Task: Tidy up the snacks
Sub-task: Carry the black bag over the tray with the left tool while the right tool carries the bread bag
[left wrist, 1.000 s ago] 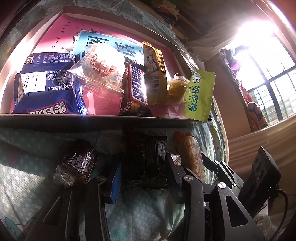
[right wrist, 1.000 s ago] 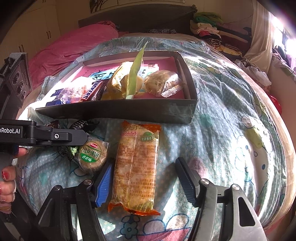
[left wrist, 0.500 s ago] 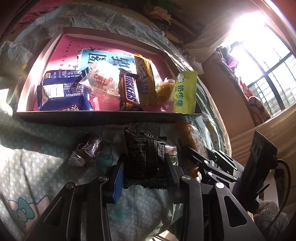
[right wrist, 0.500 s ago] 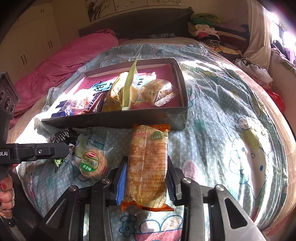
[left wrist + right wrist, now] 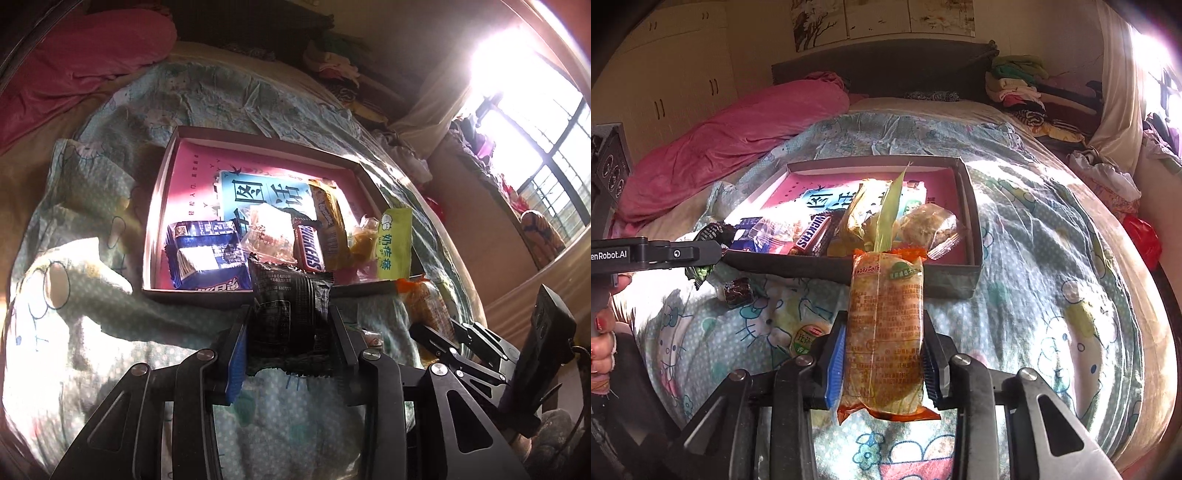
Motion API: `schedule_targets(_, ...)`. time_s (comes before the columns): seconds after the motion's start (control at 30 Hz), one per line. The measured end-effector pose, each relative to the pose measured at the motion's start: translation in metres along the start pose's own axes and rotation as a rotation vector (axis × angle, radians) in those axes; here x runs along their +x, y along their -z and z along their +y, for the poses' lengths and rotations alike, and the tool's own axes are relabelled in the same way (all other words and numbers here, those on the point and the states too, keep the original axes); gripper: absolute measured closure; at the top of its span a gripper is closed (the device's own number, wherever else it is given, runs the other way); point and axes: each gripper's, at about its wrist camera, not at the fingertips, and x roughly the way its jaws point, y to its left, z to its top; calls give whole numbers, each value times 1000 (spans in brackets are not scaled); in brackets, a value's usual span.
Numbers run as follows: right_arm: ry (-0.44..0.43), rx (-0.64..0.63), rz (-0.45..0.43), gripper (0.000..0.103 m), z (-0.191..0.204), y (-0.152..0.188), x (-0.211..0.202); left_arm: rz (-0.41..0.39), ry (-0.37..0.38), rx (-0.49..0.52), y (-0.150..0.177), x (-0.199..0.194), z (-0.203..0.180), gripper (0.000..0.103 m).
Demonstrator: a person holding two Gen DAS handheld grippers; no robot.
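The shallow box (image 5: pixel 960 284) with the pink floor, lying on the bed (image 5: pixel 1052 295), is the landmark here, and it is already partly filled: a blue packet (image 5: pixel 207 254), a clear-wrapped pastry (image 5: pixel 269 232), a Snickers bar (image 5: pixel 309 247), a yellow bar (image 5: pixel 328 225) and a lime-green sachet (image 5: pixel 395 243) crowd along its near wall, while its far half is mostly bare. Two more snacks are in hand. The left gripper (image 5: pixel 288 332) has its jaws pinching a black packet (image 5: pixel 290 314), held just in front of the box's near wall. The right gripper (image 5: pixel 882 354) has its jaws pressed on the sides of a long orange-wrapped packet (image 5: pixel 886 328), its top edge level with the box's near rim in the right wrist view. On the bedspread short of the box, two items appear left: a small dark sweet (image 5: pixel 737 291) and a round green-labelled cake (image 5: pixel 807 338), partly hidden behind the right gripper. By my reading the job is well past halfway, with two drops and two pickups remaining.
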Motion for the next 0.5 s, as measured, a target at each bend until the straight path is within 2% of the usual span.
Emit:
schedule_targets(0.17, -20, 9, -26, 68, 4, -9, -8, -35, -27, 6, -6, -9, 7, 64)
schedule_targets(0.5, -30, 12, -56, 68, 8, -27, -12, -55, -75, 12, -9, -14, 14, 64)
